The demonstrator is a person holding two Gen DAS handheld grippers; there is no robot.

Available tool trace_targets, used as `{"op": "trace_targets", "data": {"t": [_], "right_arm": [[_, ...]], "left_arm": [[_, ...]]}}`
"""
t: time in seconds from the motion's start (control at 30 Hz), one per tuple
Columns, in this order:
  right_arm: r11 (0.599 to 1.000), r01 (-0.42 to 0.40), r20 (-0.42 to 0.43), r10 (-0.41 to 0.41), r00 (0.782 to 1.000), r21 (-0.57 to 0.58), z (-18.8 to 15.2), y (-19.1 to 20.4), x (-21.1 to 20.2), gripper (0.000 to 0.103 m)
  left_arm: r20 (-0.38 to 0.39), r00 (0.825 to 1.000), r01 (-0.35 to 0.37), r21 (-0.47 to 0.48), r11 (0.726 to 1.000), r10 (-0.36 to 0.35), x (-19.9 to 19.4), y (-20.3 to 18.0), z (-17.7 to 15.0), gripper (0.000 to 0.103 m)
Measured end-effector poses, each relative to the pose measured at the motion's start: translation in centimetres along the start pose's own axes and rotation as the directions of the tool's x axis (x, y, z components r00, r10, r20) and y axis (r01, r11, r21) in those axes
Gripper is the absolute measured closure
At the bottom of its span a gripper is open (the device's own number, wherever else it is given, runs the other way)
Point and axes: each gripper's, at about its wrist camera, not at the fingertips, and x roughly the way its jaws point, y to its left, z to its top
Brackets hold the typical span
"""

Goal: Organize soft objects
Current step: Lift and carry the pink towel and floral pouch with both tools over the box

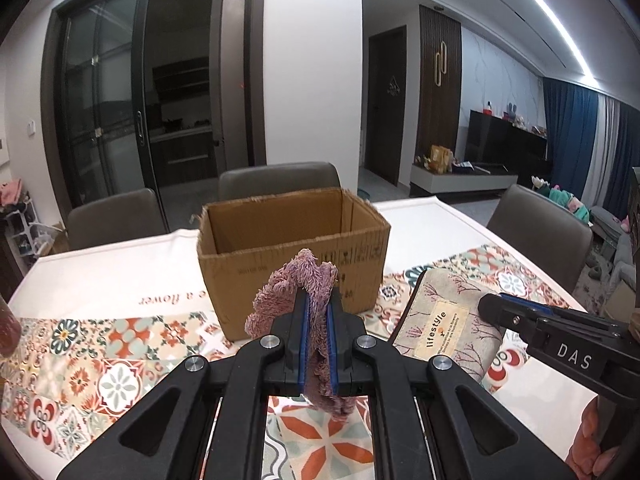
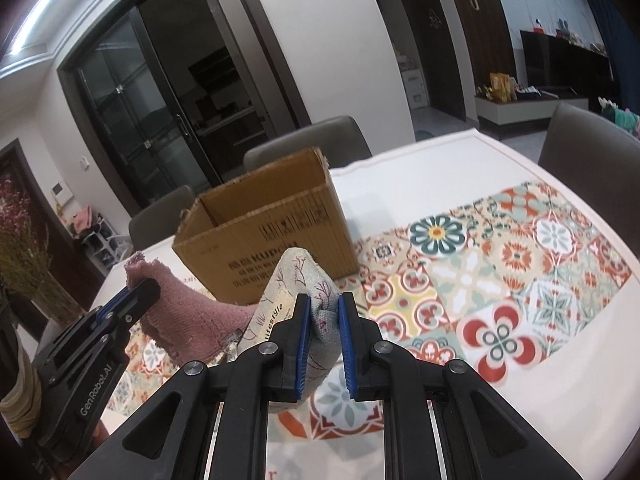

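One pink cloth [image 1: 294,300], one pouch [image 1: 444,316], one box [image 1: 288,240]

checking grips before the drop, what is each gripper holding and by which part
Left gripper pinches the pink fluffy cloth mid-fold; right gripper pinches the lifestyle pouch by one edge.

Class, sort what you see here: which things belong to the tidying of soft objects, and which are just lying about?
Part of the job:
- pink fluffy cloth, in the left gripper
- "lifestyle" fabric pouch, in the right gripper
- open cardboard box

Just lying about:
- patterned tablecloth
- chairs
- dried flowers
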Motion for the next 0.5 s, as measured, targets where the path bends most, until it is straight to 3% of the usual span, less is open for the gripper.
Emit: {"op": "trace_targets", "data": {"t": [0.5], "right_arm": [[0.995, -0.044, 0.108, 0.054, 0.993, -0.089, 4.4, 2.8, -2.1, 0.087]], "left_arm": [[0.109, 0.992, -0.061, -0.008, 0.998, 0.062, -2.6, 0.9, 4.0, 0.093]]}}
